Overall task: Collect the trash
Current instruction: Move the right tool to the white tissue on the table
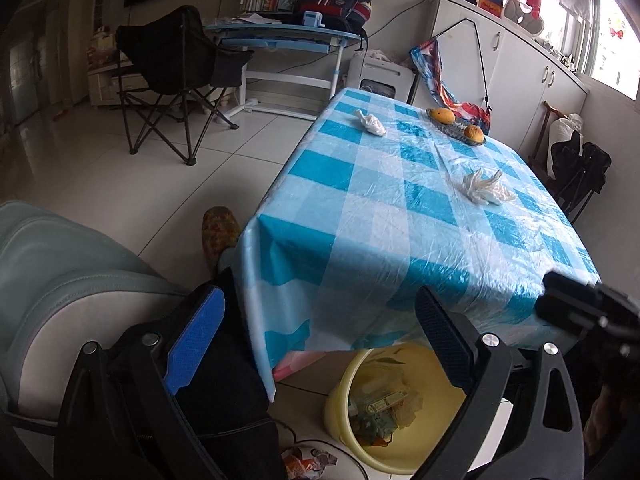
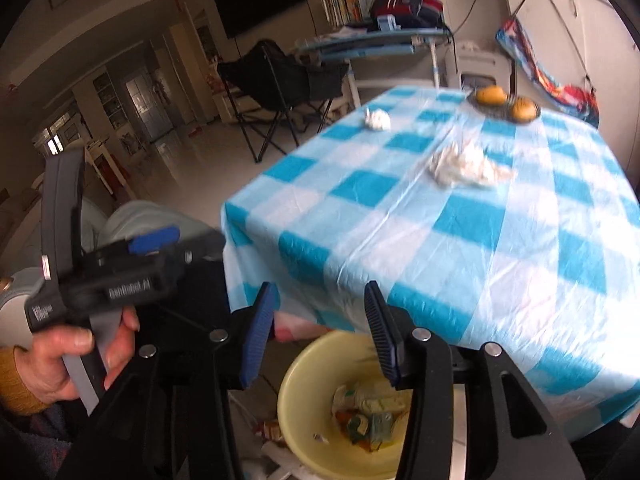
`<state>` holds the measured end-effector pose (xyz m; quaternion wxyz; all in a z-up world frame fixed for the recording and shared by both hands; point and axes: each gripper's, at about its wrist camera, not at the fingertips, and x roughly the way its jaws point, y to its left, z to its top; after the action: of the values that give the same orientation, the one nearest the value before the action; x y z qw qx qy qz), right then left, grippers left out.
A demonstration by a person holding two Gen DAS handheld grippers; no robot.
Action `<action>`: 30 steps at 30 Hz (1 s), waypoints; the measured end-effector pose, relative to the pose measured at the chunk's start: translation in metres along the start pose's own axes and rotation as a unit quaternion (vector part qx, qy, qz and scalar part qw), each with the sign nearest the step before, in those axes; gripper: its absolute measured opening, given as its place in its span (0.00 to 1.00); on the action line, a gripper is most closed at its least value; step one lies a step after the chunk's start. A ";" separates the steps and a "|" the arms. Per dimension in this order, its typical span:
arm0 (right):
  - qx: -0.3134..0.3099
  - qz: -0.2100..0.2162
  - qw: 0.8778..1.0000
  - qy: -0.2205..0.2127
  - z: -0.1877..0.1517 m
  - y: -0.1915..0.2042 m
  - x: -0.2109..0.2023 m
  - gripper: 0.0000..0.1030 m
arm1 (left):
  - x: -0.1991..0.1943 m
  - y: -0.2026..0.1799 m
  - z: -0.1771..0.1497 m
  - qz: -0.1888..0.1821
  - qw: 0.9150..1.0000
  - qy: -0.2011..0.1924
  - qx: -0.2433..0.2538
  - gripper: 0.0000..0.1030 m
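A crumpled white plastic bag (image 1: pixel 484 187) lies on the blue-checked table (image 1: pixel 380 216), mid right; it also shows in the right wrist view (image 2: pixel 460 166). A smaller white wad (image 1: pixel 371 122) lies near the far left edge, seen too from the right wrist (image 2: pixel 377 119). A yellow bin (image 1: pixel 340 400) with wrappers inside stands on the floor below the near table edge (image 2: pixel 296 392). My left gripper (image 1: pixel 320 336) is open and empty, above the bin. My right gripper (image 2: pixel 320 332) is open and empty, over the bin. The left gripper (image 2: pixel 176 246) shows in the right wrist view.
A dish with two yellow fruits (image 1: pixel 456 120) sits at the table's far side. A grey sofa arm (image 1: pixel 60 280) is at the left. A wrapper (image 1: pixel 308 460) lies on the floor beside the bin. A black folding chair (image 1: pixel 172 76) and a desk (image 1: pixel 288 36) stand behind.
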<state>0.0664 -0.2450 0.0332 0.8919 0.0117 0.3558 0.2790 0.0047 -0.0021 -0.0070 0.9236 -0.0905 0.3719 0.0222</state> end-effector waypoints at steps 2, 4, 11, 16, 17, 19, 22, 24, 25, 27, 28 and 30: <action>0.004 -0.038 0.999 -0.010 0.015 -0.012 0.005 0.70 | 0.004 0.005 -0.005 -0.005 1.000 0.009 -0.004 0.90; 0.026 -0.060 0.998 -0.002 0.033 -0.033 0.016 0.73 | 0.004 0.006 -0.005 -0.010 1.000 0.002 -0.005 0.90; 0.087 -0.151 0.984 0.028 0.092 -0.112 0.073 0.84 | 0.009 0.009 -0.005 -0.015 1.000 -0.009 -0.009 0.90; 0.151 -0.180 0.971 0.042 0.108 -0.157 0.106 0.84 | 0.009 0.003 -0.005 -0.023 1.000 -0.020 0.007 0.91; 0.156 -0.185 0.969 0.043 0.109 -0.162 0.111 0.84 | 0.009 0.001 -0.005 -0.025 0.999 -0.021 0.012 0.91; 0.159 -0.192 0.967 0.050 0.112 -0.168 0.119 0.84 | 0.009 -0.003 -0.005 -0.029 0.999 -0.023 0.024 0.91; 0.149 -0.199 0.966 0.065 0.115 -0.170 0.130 0.85 | 0.010 -0.009 -0.005 -0.034 0.998 -0.024 0.039 0.91; 0.148 -0.199 0.966 0.074 0.116 -0.171 0.135 0.86 | 0.011 -0.012 -0.005 -0.036 0.998 -0.022 0.044 0.91; 0.146 -0.201 0.966 0.075 0.117 -0.171 0.135 0.87 | 0.012 -0.013 -0.005 -0.038 0.998 -0.021 0.045 0.91; 0.141 -0.203 0.965 0.082 0.118 -0.170 0.138 0.91 | 0.013 -0.013 -0.005 -0.038 0.998 -0.018 0.044 0.91; 0.135 -0.205 0.965 0.089 0.118 -0.168 0.141 0.93 | 0.014 -0.012 -0.005 -0.038 0.998 -0.017 0.042 0.91; 0.118 -0.225 0.962 0.104 0.119 -0.164 0.147 0.94 | 0.014 -0.011 -0.005 -0.039 0.998 -0.015 0.038 0.91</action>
<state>0.3094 -0.2877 -0.0059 0.8818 0.0076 0.4708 0.0270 0.0130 -0.0147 -0.0188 0.9319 -0.0695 0.3551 -0.0263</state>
